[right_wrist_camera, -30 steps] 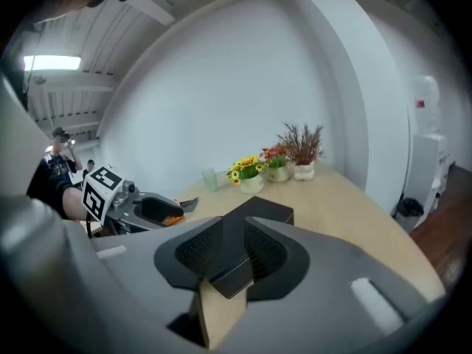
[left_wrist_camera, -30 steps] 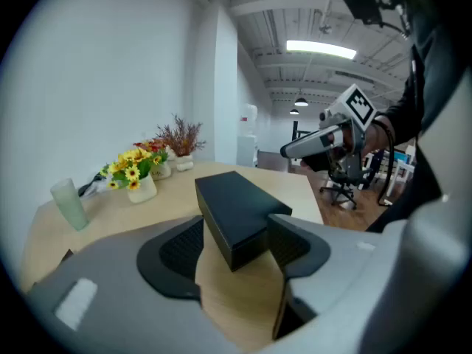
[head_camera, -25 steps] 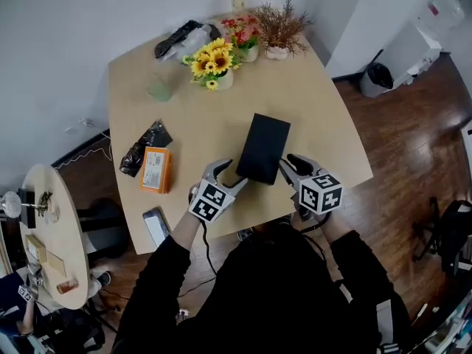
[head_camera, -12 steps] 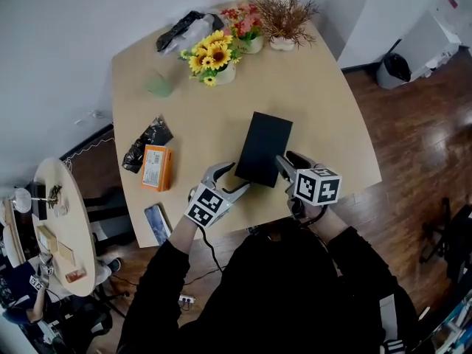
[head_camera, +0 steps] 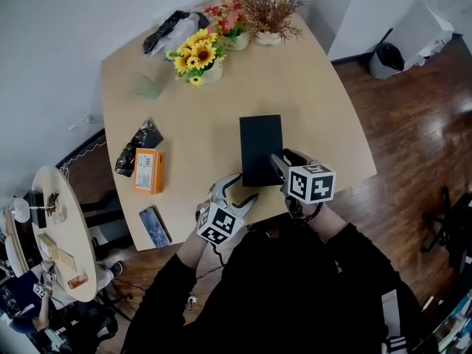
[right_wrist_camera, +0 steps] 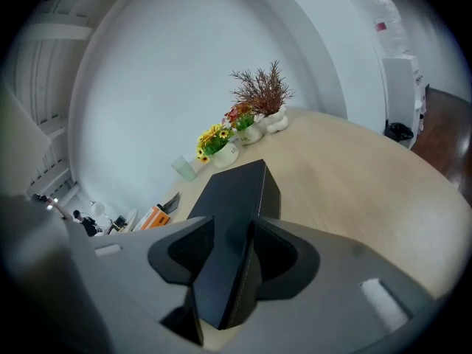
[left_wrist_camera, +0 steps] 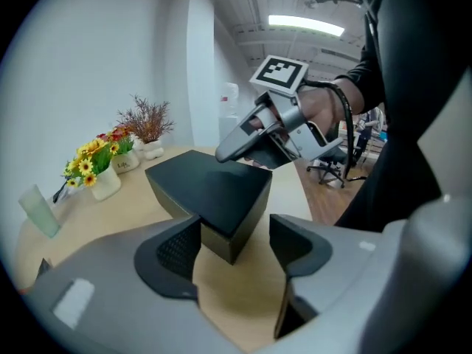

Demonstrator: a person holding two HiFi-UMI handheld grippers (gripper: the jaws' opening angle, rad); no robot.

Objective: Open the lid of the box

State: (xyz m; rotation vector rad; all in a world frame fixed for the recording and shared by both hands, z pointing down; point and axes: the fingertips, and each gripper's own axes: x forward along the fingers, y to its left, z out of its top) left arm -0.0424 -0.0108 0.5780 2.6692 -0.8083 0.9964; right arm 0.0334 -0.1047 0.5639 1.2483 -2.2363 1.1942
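Note:
A black rectangular box (head_camera: 261,148) lies with its lid down on the wooden table (head_camera: 324,116), close to the near edge. My right gripper (head_camera: 286,161) straddles its near right corner. In the right gripper view the box (right_wrist_camera: 236,198) fills the gap between the jaws of my right gripper (right_wrist_camera: 234,249), which are opening. My left gripper (head_camera: 243,189) hangs open just off the near left corner. In the left gripper view the corner of the box (left_wrist_camera: 210,186) points into the space between the spread jaws of my left gripper (left_wrist_camera: 234,234), untouched, and the right gripper (left_wrist_camera: 243,146) rests on the box's far side.
A sunflower vase (head_camera: 198,57), a red flower pot (head_camera: 228,24) and a dried plant (head_camera: 267,13) stand at the far edge. A green cup (head_camera: 145,87), a black bag (head_camera: 136,146), an orange pack (head_camera: 148,170) and a phone (head_camera: 155,227) lie to the left.
The box has turned from slanted to square with the table. My left gripper has drawn back from the box's left corner towards the table's near edge. The right gripper stays on the corner.

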